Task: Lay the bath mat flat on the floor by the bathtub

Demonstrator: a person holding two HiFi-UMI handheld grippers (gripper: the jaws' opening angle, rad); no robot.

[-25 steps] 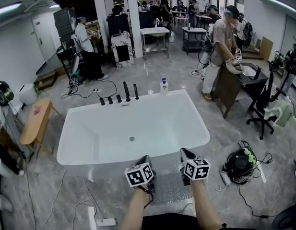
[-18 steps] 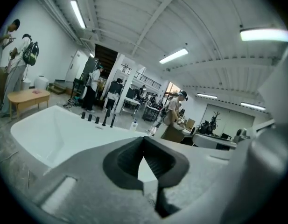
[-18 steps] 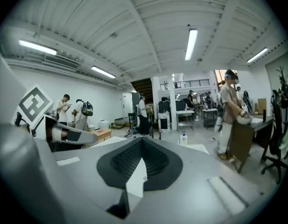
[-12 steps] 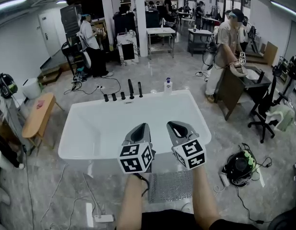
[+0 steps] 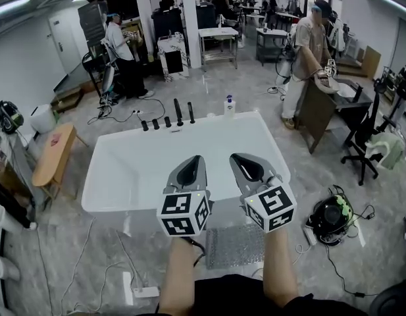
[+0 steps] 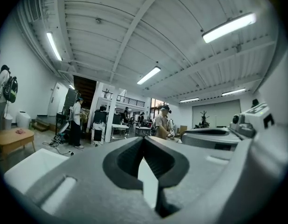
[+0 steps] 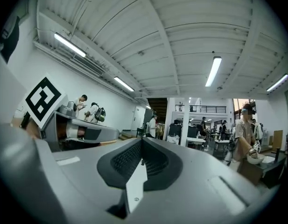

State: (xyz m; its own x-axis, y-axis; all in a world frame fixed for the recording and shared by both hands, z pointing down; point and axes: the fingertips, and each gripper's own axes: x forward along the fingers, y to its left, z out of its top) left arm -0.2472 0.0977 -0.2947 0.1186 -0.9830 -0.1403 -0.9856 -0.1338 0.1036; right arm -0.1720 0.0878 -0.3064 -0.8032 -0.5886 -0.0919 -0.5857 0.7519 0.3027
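The bath mat point(image 5: 235, 245), a grey nubbly rectangle, lies spread on the floor against the near side of the white bathtub point(image 5: 104, 199); my forearms hide its lower corners. Both grippers are held up over the tub's near rim, well above the mat. My left gripper point(image 5: 195, 160) is shut with nothing in it, as the left gripper view point(image 6: 144, 138) confirms with the tips meeting. Close to its right, my right gripper point(image 5: 236, 158) is also shut and empty, its tips touching in the right gripper view point(image 7: 141, 139).
A power strip point(image 5: 145, 292) and cables lie on the floor at the left. A black and green device point(image 5: 331, 218) sits right of the tub. A wooden bench point(image 5: 50, 154) stands at the left, an office chair point(image 5: 364, 145) at the right. Black faucets point(image 5: 178, 114) and a bottle point(image 5: 228, 104) are at the tub's far rim.
Both grippers have risen from just above the mat to in front of the tub, coming closer to the camera. The mat stays flat on the floor.
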